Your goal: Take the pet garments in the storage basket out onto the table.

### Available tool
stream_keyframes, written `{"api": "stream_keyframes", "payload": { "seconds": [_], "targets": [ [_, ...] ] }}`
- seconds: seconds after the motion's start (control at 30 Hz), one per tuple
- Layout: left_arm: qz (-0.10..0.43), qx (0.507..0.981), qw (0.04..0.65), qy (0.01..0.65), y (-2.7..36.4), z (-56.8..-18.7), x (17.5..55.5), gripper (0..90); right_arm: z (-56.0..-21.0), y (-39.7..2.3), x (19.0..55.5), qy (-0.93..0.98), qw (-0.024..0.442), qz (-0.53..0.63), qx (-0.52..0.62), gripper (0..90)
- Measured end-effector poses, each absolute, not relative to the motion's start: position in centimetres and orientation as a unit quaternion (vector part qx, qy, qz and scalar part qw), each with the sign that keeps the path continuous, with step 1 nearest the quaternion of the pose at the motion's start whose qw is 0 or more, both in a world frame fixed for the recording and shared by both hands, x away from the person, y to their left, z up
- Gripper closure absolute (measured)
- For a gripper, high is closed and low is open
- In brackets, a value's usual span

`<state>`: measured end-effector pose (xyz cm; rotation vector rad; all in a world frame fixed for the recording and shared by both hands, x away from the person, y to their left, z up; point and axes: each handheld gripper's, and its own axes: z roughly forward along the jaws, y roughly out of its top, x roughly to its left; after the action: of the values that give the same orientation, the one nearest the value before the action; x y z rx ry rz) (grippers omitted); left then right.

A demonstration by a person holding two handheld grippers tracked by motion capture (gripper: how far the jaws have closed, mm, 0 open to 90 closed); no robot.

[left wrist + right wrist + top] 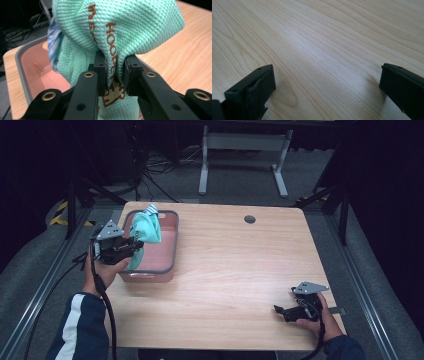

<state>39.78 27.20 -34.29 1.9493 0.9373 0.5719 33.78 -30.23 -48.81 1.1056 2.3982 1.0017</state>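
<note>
Left gripper view shows the left hand-held gripper [115, 72] pinching one thin cloth [117, 27] fold above the bin [22, 56], which could slip free, while the right hand-held gripper [327, 87] gapes wide and empty.

A: Cloth [140, 27] surface?
B: Mint green waffle-knit textile, coarse and matt, with brown woven lettering; a blue-and-white patterned fabric edge shows beside it.

A: Bin [173, 245]?
B: Pink plastic, smooth with a slight sheen, and a grey rim.

A: Table [332, 45]?
B: Light wood grain, smooth, low-gloss finish.

A: Jaws?
B: Matt black plastic with brass-coloured inserts; the pads look faintly textured.
</note>
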Motion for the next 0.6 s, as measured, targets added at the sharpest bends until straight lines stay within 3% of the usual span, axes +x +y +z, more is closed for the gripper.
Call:
{"api": "stream_keyframes", "payload": {
  "seconds": [0.6],
  "targets": [
    [0.228, 0.801, 0.458, 0.31, 23.1, -32.5, 37.2, 76.0, -48.8, -30.2, 33.8, 0.839, 0.158, 0.35, 0.386, 0.5]
  ]
}}
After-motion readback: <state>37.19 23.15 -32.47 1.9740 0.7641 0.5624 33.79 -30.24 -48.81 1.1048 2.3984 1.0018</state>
